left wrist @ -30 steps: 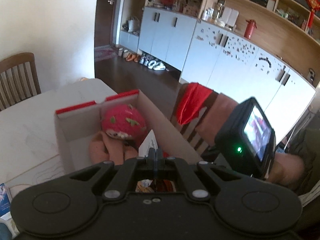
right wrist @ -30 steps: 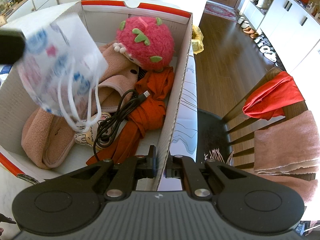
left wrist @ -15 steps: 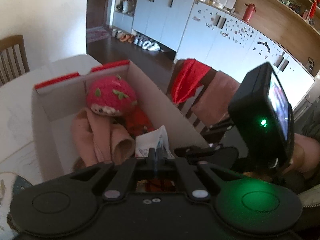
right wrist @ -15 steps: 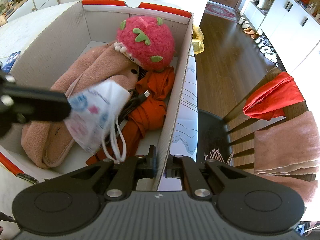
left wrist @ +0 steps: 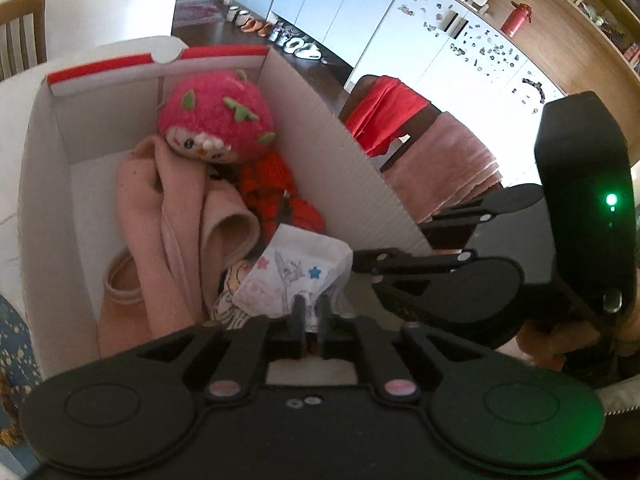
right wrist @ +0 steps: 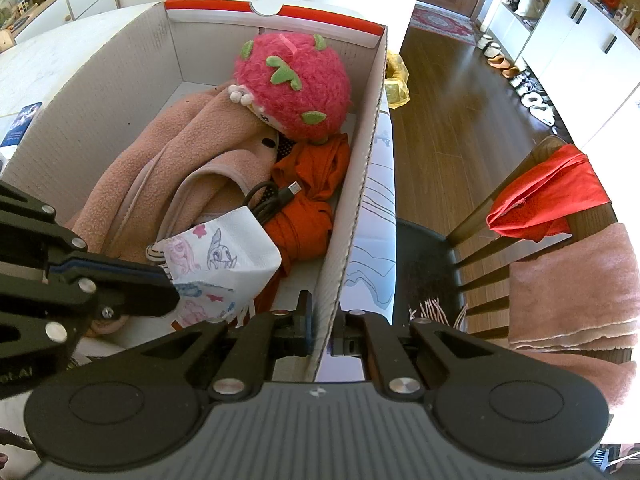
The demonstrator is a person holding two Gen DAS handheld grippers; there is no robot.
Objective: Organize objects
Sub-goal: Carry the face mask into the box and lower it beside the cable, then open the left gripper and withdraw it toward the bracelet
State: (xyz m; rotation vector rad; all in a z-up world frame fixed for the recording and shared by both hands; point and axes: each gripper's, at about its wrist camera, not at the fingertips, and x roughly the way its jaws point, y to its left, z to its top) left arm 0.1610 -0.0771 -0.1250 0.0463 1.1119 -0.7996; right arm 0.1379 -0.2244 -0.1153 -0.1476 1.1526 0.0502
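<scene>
A white cardboard box (right wrist: 352,184) with a red rim stands on the table. It holds a pink dragon-fruit plush (right wrist: 292,84), a pink fleece garment (right wrist: 188,160), an orange cloth (right wrist: 316,184) and a black cable (right wrist: 268,200). My left gripper (left wrist: 310,312) is shut on a printed face mask (left wrist: 292,272) and holds it low inside the box's near end; the mask also shows in the right wrist view (right wrist: 216,256). My right gripper (right wrist: 322,320) is shut on the box's right wall at its near corner.
A wooden chair (right wrist: 520,208) stands right of the table, with a red cloth (right wrist: 552,196) and a pink towel (right wrist: 572,284) on its back. White cabinets and shoes line the far wall. A blue booklet (right wrist: 20,120) lies on the table left of the box.
My left gripper has carried the mask from above the box down into its near end. My right gripper has kept its hold on the box wall.
</scene>
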